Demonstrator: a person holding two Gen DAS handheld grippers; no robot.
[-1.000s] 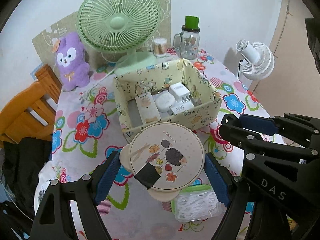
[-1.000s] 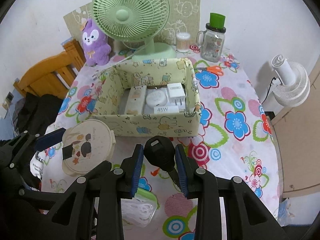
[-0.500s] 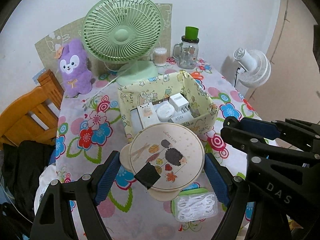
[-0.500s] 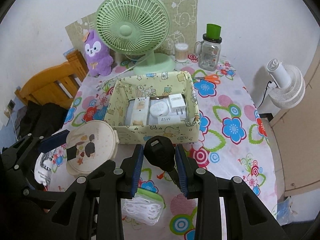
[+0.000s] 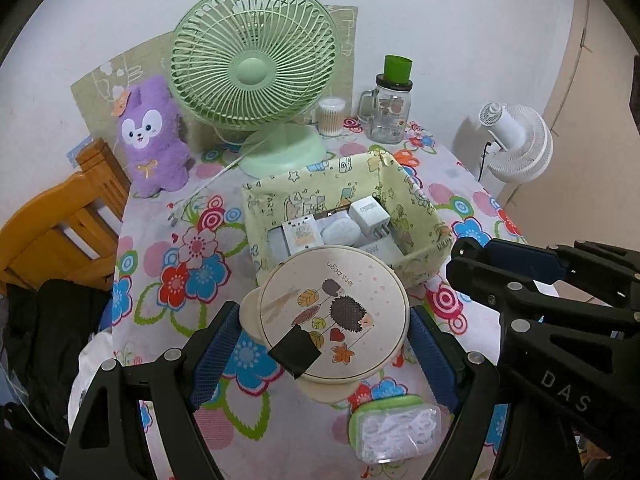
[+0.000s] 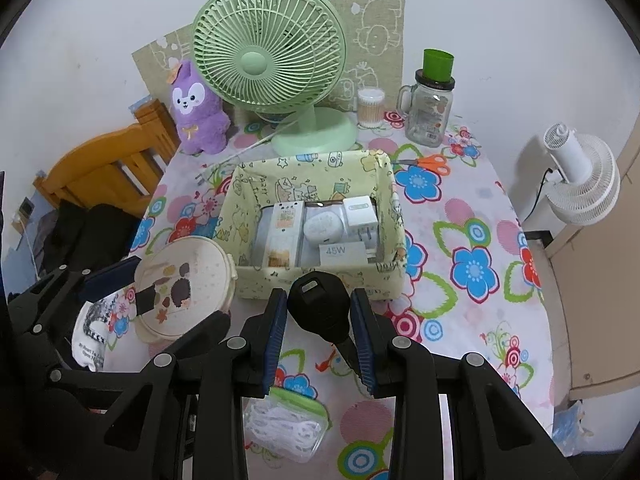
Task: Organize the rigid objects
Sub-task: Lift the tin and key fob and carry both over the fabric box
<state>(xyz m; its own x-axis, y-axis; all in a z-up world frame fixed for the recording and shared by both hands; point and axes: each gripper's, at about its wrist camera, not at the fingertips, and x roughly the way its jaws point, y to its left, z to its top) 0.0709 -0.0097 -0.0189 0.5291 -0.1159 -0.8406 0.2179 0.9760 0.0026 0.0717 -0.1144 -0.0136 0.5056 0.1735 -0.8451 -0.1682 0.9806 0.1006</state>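
Covering most of both views, the floral table (image 6: 472, 236) carries a green fan (image 6: 269, 60) at the back, with a purple plush (image 6: 198, 110) to one side and a glass jar (image 6: 430, 114) to the other. Nearer stands the yellow fabric box (image 6: 320, 280), holding white chargers. Just before it, the left gripper (image 5: 324, 344) clasps a round lidded container (image 5: 334, 314), which hides part of the box's front wall. The right gripper (image 6: 319, 320) is clamped on a black plug (image 6: 318, 306). A floss-pick case (image 6: 286, 424) lies below.
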